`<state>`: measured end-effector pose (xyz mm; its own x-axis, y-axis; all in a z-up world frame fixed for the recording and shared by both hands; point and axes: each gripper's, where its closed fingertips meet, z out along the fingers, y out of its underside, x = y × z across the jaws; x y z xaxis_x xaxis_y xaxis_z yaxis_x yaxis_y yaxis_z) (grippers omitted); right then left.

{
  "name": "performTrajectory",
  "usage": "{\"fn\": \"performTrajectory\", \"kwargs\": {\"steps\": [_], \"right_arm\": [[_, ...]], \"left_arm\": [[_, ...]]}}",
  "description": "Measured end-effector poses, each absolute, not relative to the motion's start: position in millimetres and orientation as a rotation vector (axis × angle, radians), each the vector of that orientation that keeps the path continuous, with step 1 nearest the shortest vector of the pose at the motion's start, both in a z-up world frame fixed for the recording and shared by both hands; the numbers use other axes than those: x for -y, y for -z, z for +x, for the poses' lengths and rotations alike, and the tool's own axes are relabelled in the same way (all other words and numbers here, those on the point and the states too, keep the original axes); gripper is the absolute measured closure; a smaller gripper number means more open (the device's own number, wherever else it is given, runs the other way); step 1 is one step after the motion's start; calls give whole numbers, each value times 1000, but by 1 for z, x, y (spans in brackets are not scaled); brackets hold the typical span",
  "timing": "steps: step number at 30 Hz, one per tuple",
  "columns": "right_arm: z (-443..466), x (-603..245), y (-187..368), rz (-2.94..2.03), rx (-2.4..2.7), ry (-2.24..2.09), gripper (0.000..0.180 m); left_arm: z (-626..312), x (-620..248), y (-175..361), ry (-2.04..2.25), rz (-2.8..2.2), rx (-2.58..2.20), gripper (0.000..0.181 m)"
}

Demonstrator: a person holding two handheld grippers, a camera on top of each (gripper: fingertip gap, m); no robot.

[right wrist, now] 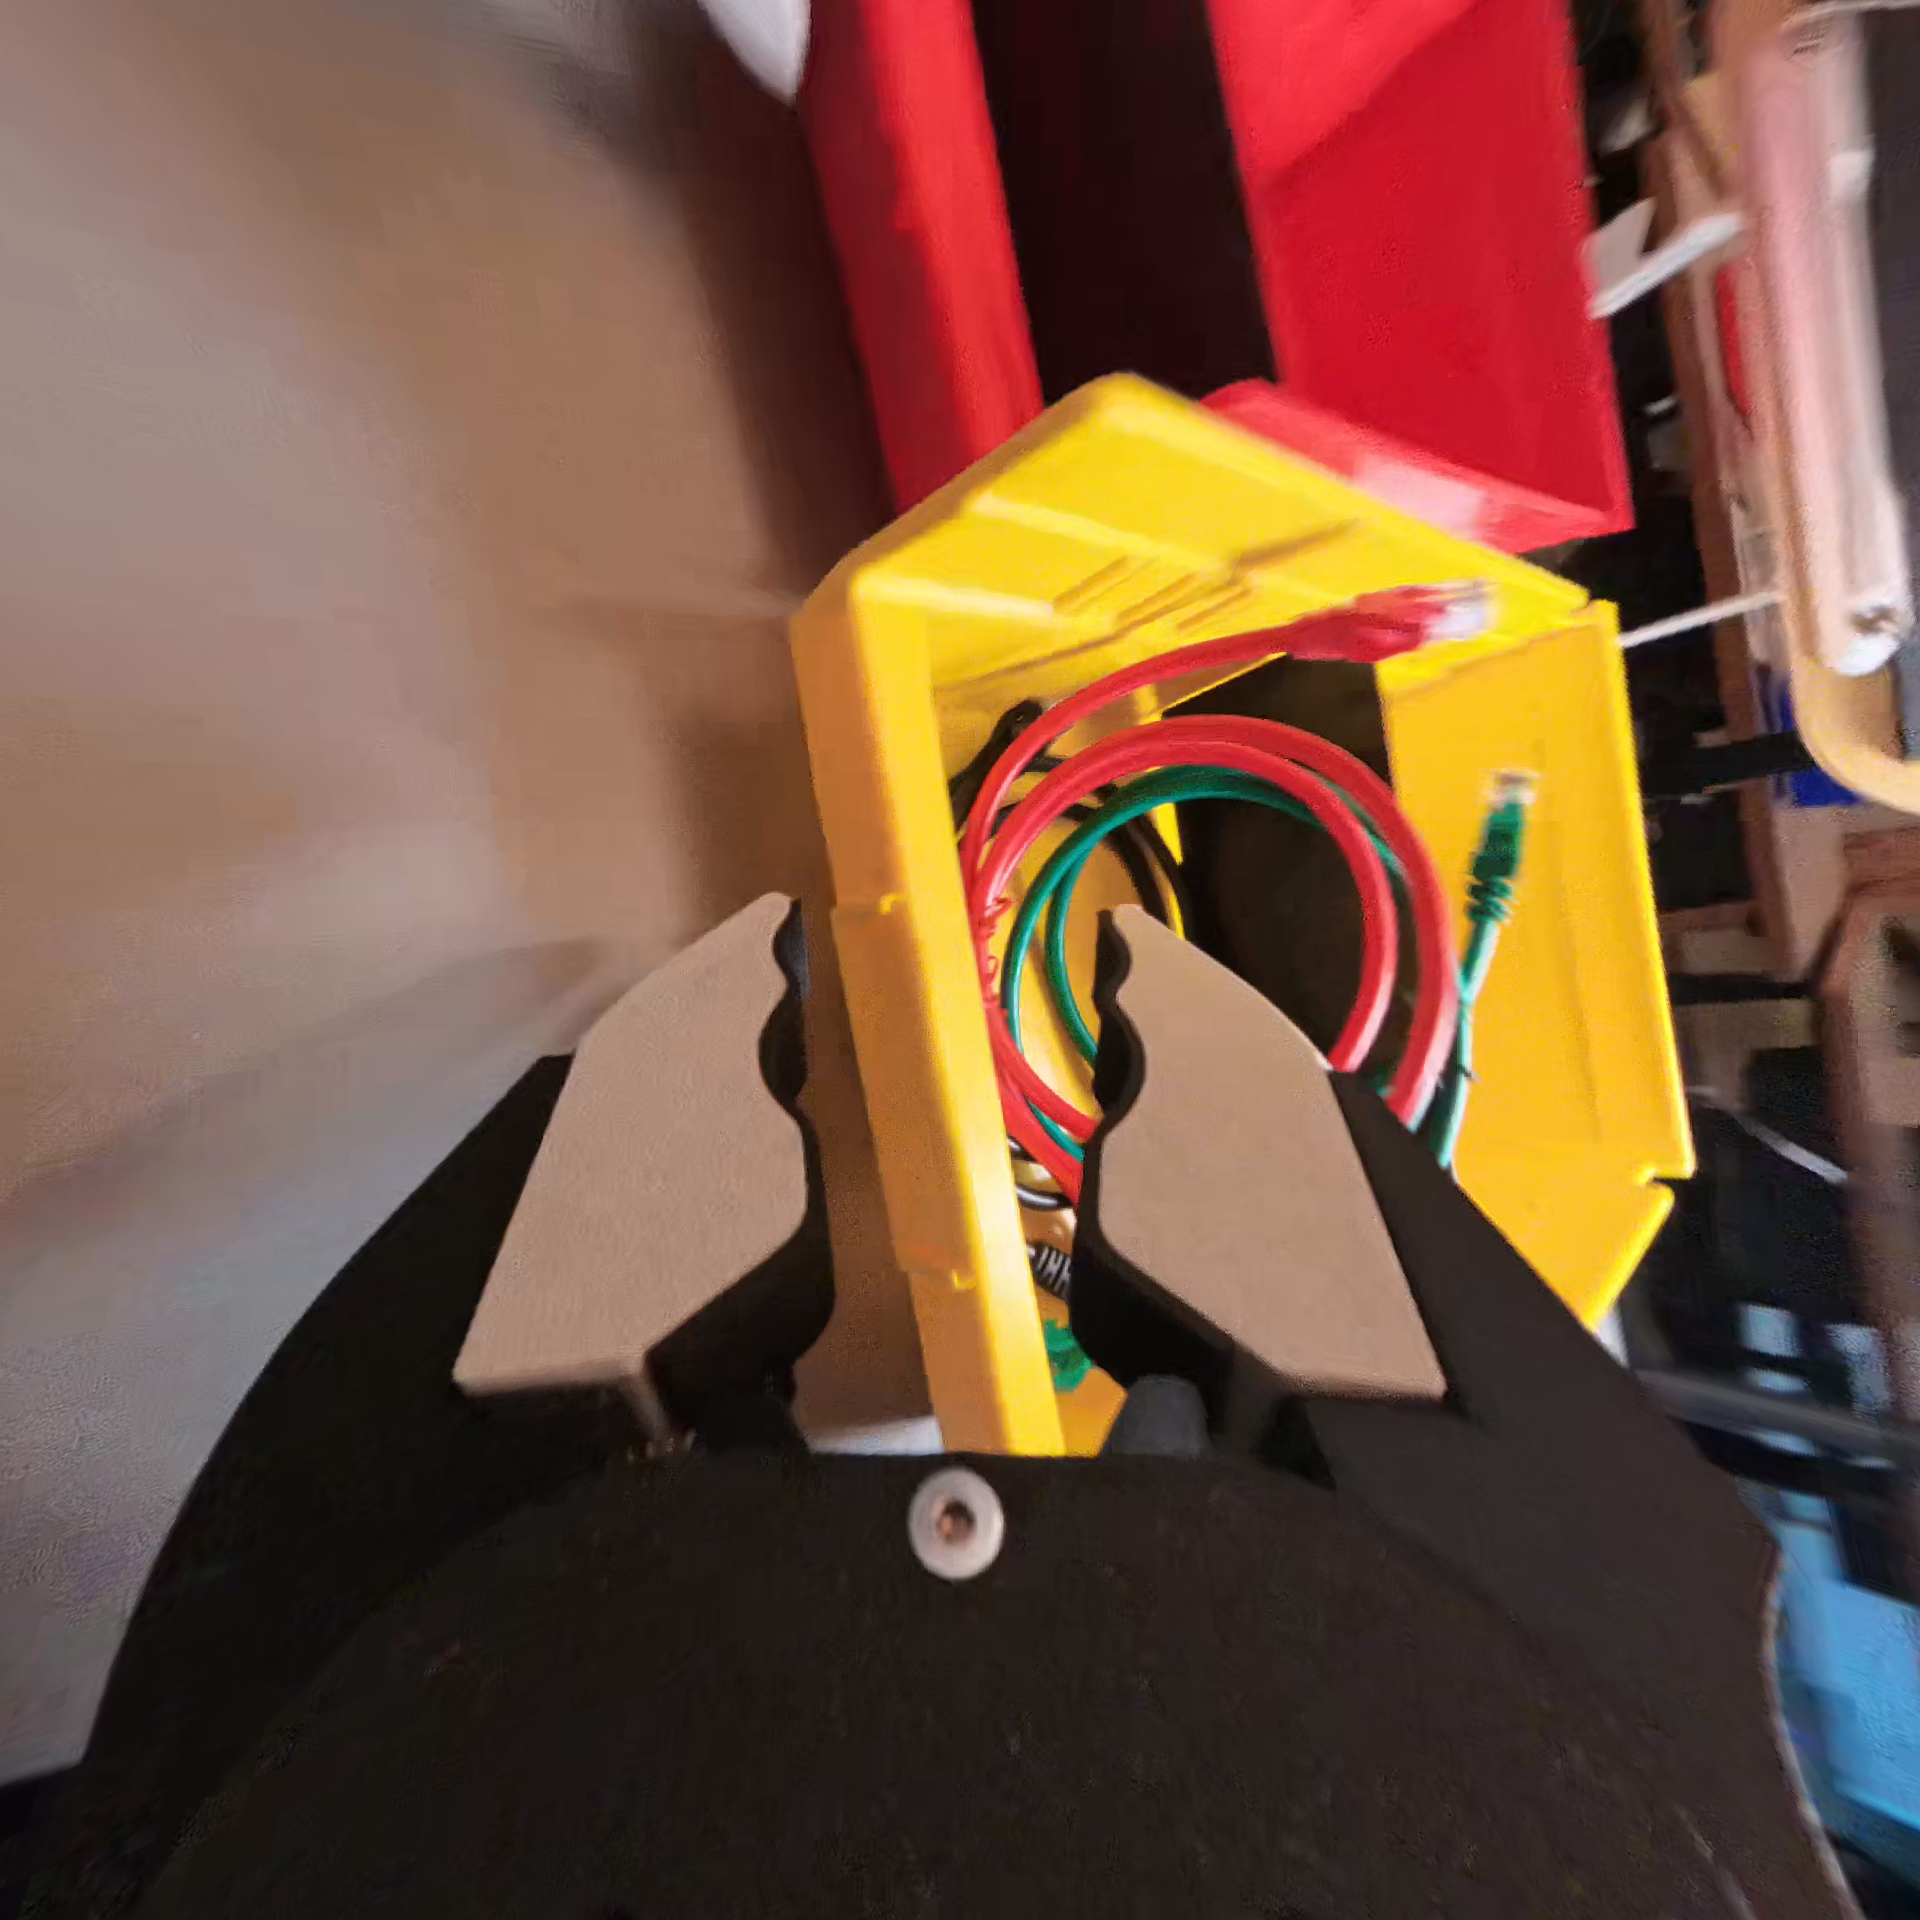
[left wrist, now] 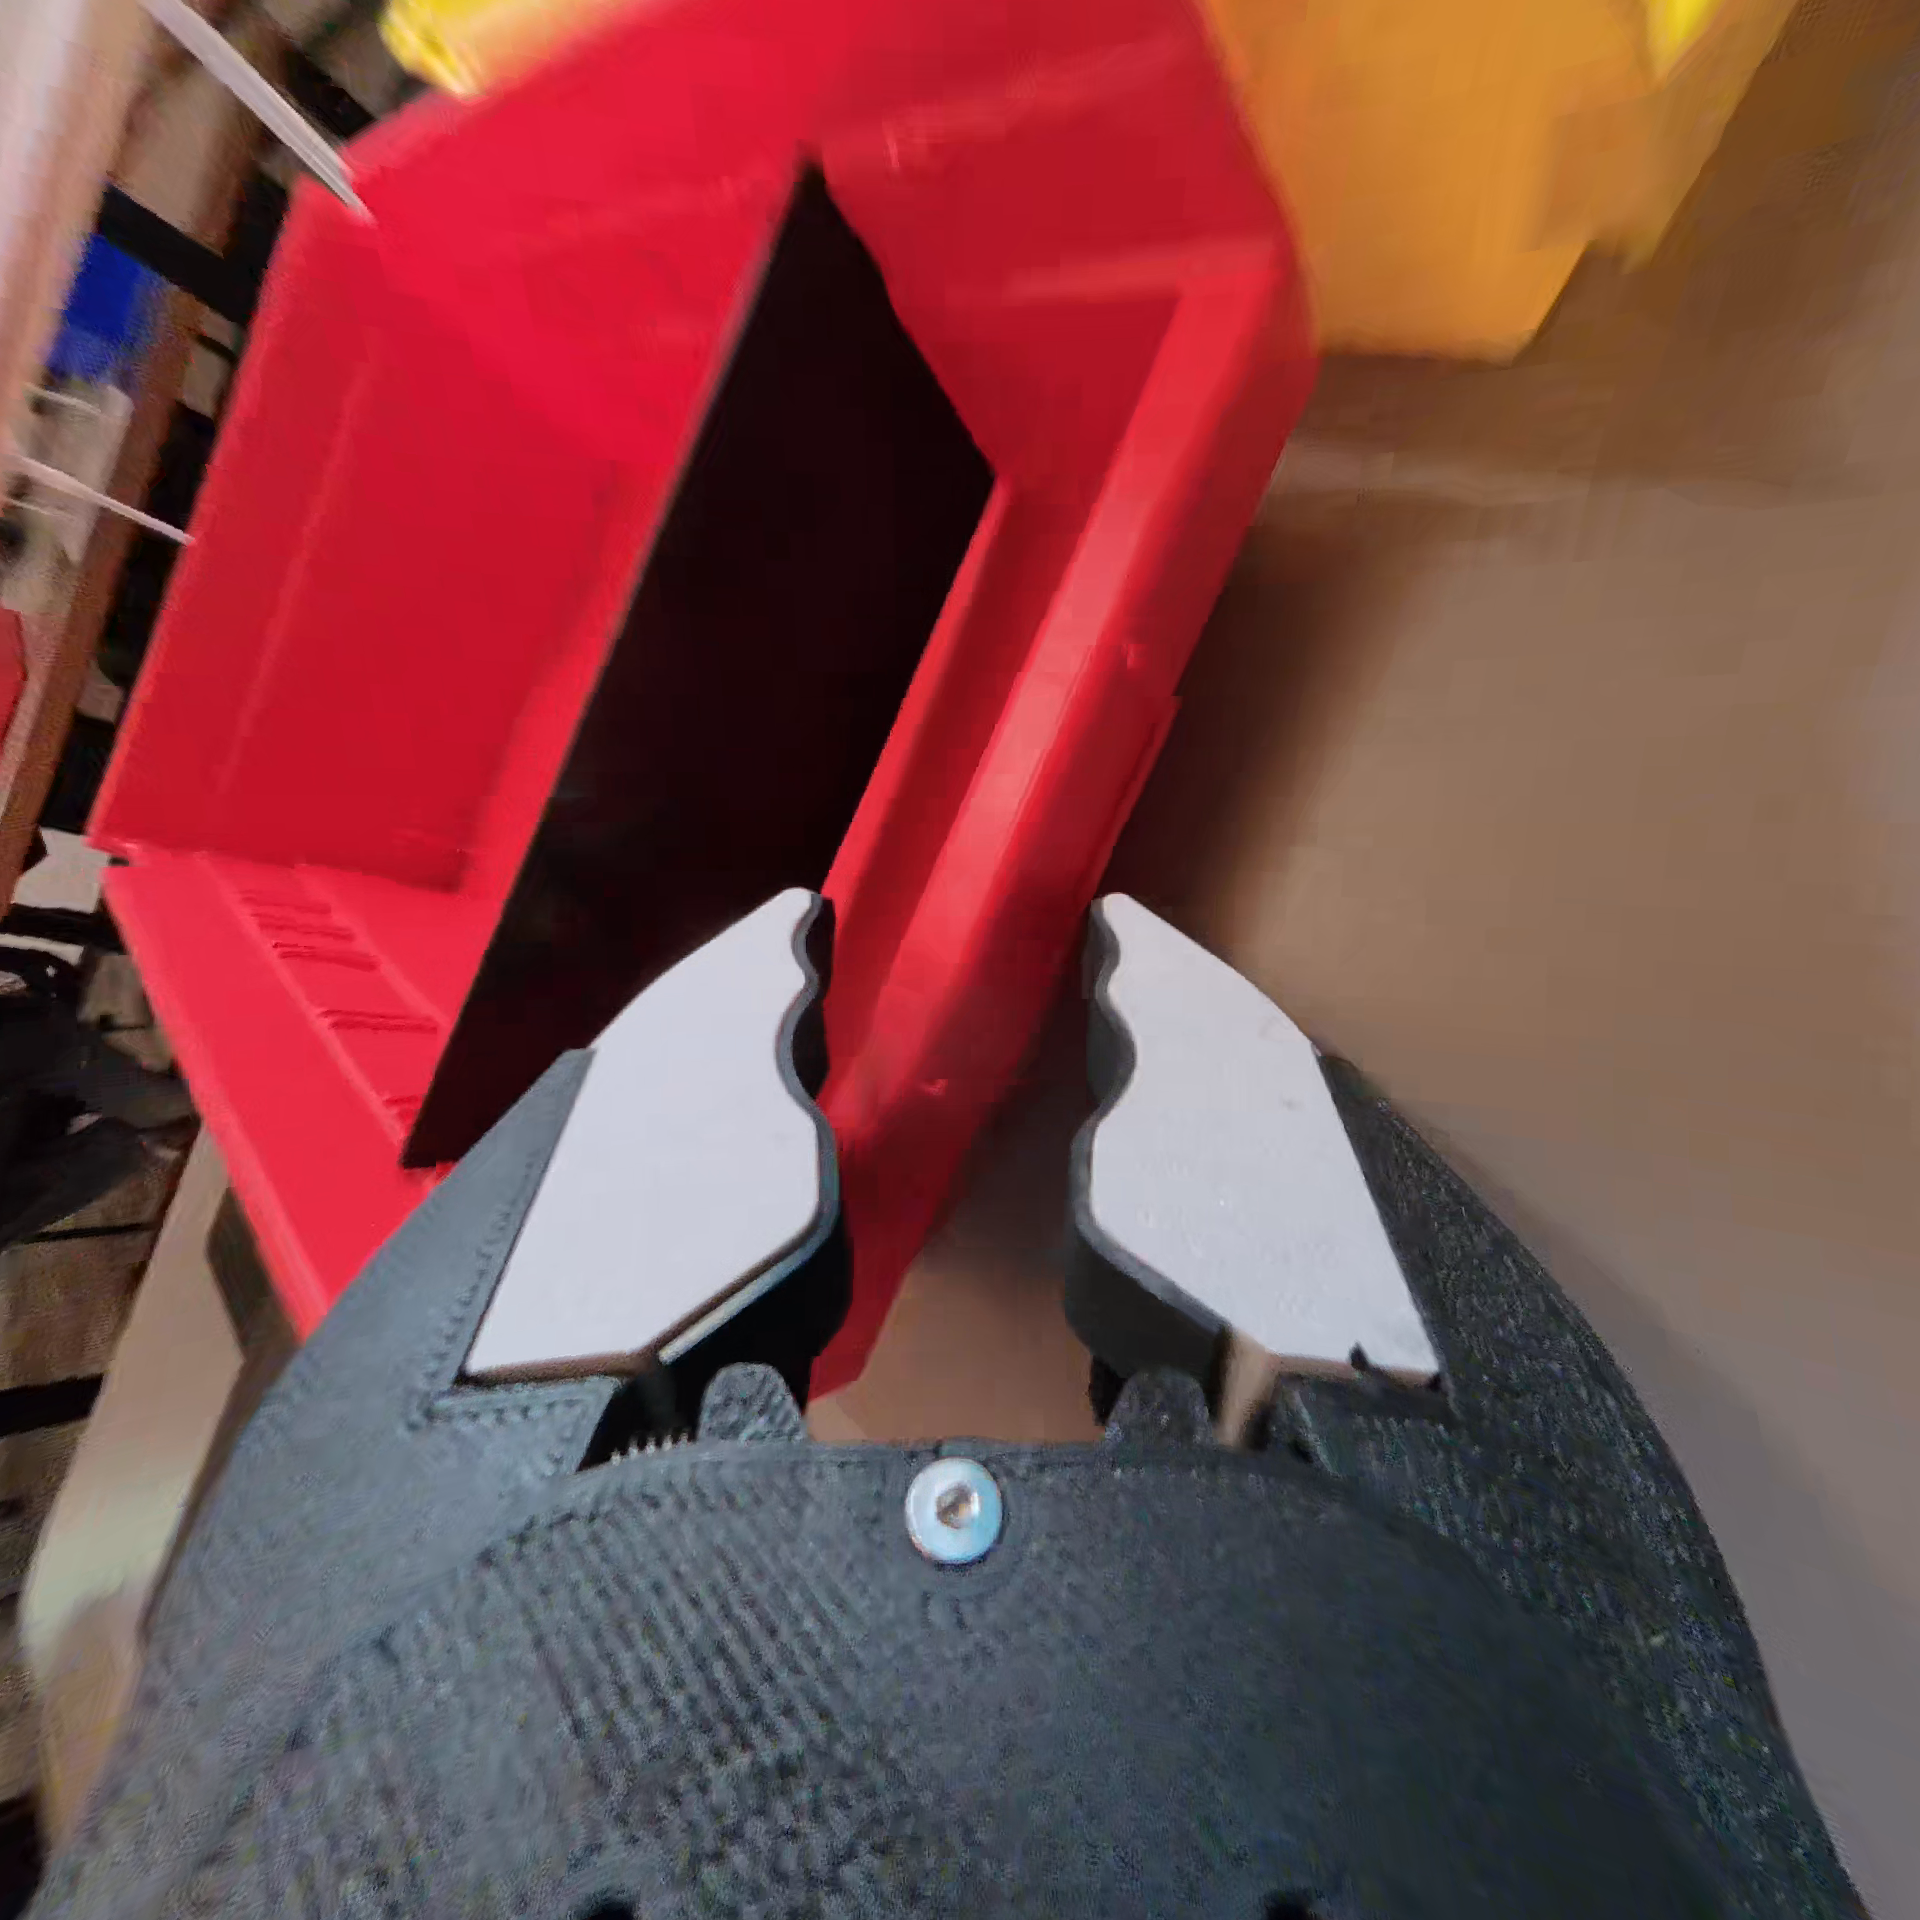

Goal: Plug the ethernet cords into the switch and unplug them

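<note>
Ethernet cords (right wrist: 1195,831) coiled inside yellow bin (right wrist: 904,1039); red bin (right wrist: 1455,312) behind.

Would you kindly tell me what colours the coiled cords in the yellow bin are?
Red cord and green cord, clearest in the right wrist view.

Both views are smeared by motion. In the left wrist view the yellow bin (left wrist: 1455,156) is a soft blur cut off by the top edge, and the shelving (left wrist: 94,416) at far left is too smeared to tell apart. The red bin (left wrist: 520,520) hides its contents behind a dark panel (left wrist: 748,644). In the right wrist view the right gripper (right wrist: 945,925) covers the lower loops of the red cord (right wrist: 1195,738) and green cord (right wrist: 1496,831). The red bin (right wrist: 1434,312) runs off the top edge. The clutter (right wrist: 1818,935) at right is unreadable.
</note>
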<state>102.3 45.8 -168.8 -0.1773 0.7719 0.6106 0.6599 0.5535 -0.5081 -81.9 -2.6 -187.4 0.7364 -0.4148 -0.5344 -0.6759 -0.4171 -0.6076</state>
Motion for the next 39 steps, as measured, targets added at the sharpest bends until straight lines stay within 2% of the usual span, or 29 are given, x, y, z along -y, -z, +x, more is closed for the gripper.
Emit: {"fn": "performTrajectory", "kwargs": {"steps": [4,7,11,17,21,24,26,29,36,39], "right_arm": [[137,-61,108,-1336,1509,-392,125],[175,-88,94,-1450,1244,-416,121],[204,-117,112,-1601,1042,-428,117],[194,-144,161,-1822,961,-549,114],[190,-148,179,-1878,931,-583,127],[189,-149,185,-1879,929,-584,138],[188,-151,185,-1875,913,-579,138],[189,-155,185,-1867,885,-556,140],[199,-160,181,-1853,863,-498,166],[201,-157,172,-1810,869,-466,168]], "left_arm": [[-37,18,152,-116,-1935,-656,136],[-4,21,146,105,-1900,-518,137],[21,4,160,257,-1951,-331,138],[55,-36,180,361,-1978,-157,138],[56,-51,180,314,-1972,-88,142],[51,-57,179,324,-1964,-13,157],[49,-61,179,343,-1956,31,161],[47,-68,180,270,-1960,45,163],[40,-75,180,174,-1959,87,167],[40,-74,175,136,-1938,36,168]]}}
